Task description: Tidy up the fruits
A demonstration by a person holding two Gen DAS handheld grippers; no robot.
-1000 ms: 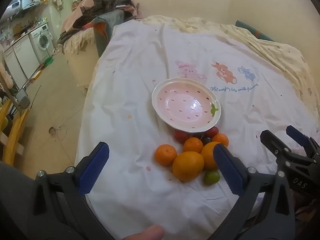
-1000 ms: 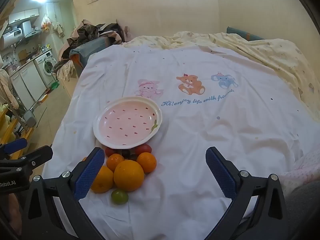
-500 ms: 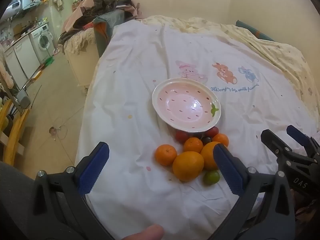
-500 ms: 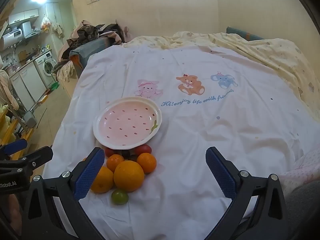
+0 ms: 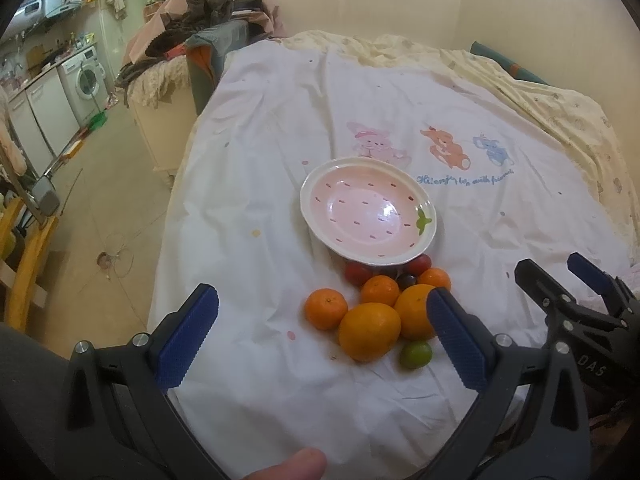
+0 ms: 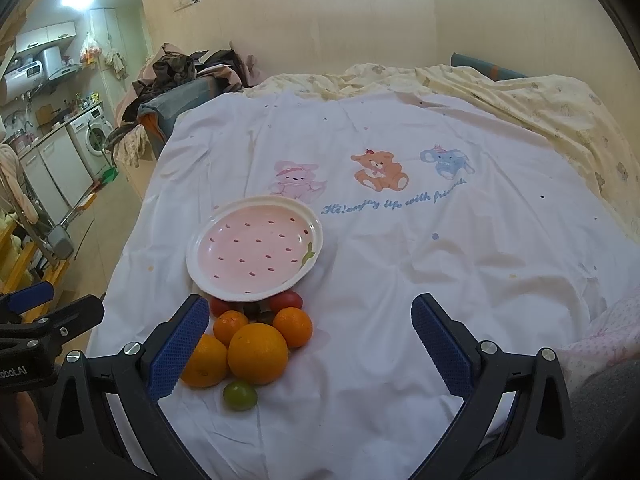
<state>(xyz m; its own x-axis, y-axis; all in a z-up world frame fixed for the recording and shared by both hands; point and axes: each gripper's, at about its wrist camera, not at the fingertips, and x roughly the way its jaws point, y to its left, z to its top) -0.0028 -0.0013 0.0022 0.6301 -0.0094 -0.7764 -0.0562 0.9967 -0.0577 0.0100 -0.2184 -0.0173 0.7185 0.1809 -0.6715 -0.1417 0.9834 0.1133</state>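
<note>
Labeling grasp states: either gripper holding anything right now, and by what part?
Nothing is held. The left gripper and right gripper are both open and empty; the fruit pile lies untouched on the sheet beside the empty plate.

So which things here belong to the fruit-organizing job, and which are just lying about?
Job: strawberry-pattern plate, empty; oranges; green fruit; small red fruits; both open hand-held grippers, left, right.

Lying about: clothes pile, washing machine, yellow blanket.

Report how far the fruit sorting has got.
Nothing looks done: the pink plate is bare. Nothing is in hand either; the left gripper and right gripper are both open. Left to do: the whole pile, oranges, red tomatoes and green fruit, lies on the sheet.
</note>
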